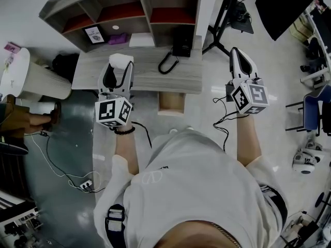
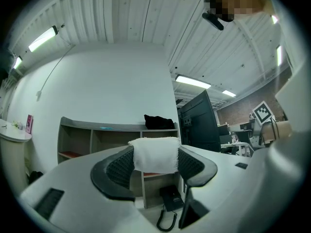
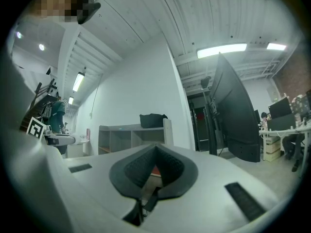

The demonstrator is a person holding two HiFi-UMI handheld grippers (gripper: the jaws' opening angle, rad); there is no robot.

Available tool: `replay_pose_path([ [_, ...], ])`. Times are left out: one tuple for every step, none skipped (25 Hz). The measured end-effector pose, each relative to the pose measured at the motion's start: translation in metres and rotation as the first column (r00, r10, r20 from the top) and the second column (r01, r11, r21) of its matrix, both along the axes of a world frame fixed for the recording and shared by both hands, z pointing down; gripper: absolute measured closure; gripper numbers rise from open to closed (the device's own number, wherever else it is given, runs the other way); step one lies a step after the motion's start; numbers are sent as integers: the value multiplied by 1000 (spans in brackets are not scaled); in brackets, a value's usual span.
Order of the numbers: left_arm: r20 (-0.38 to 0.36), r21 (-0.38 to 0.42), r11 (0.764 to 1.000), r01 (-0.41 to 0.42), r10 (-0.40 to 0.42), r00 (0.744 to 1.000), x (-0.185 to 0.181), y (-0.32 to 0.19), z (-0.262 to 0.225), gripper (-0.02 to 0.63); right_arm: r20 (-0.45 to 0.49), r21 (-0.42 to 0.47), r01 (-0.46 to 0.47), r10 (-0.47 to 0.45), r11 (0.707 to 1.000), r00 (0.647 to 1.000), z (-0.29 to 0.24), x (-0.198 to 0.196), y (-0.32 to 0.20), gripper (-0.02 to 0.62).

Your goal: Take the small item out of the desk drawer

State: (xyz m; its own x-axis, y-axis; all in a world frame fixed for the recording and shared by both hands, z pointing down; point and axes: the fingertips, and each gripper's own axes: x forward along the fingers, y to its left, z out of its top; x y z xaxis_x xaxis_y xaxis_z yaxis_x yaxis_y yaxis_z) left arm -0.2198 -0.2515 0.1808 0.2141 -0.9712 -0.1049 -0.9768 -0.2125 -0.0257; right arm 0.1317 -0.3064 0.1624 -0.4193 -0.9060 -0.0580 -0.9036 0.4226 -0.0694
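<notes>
Two handheld grippers are up over the light grey wood-grain desk (image 1: 155, 79). The left gripper (image 1: 118, 70) is clamped on a small white cloth-like block (image 2: 154, 154), pinched between both ribbed black pads, so the block sits above the left part of the desk top, well clear of the tan wooden drawer (image 1: 170, 102) poking out from the front edge. The right gripper (image 3: 154, 166) has its jaws pressed together, nothing in them. A black corded telephone (image 1: 181, 46) sits at the back.

White wall (image 2: 107, 76), ribbed ceiling (image 2: 126, 13), strip lights (image 2: 41, 39). Glossy pale floor (image 1: 207, 107). Grey wood desk (image 1: 150, 79) with open shelf unit (image 1: 129, 12) behind it (red inner shelves). Big black screen (image 3: 238, 125) on the right.
</notes>
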Motion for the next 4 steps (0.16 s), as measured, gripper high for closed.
replay_pose_path([
  [0,0,1000,0,0,1000,0,0,0,342,0,-1,0,0,1000,1000,0,0,0,597],
  [0,-1,1000,0,0,1000,1,0,0,342,1,-1,1,-1,1000,1000,0,0,0,597],
  [1,-2,1000,0,0,1000,1,1,0,342,1,-1,1,-1,1000,1000,0,0,0,597],
  [2,-3,1000,-1,1,1000,2,1,0,342,1,-2,2,-2,1000,1000,0,0,0,597],
])
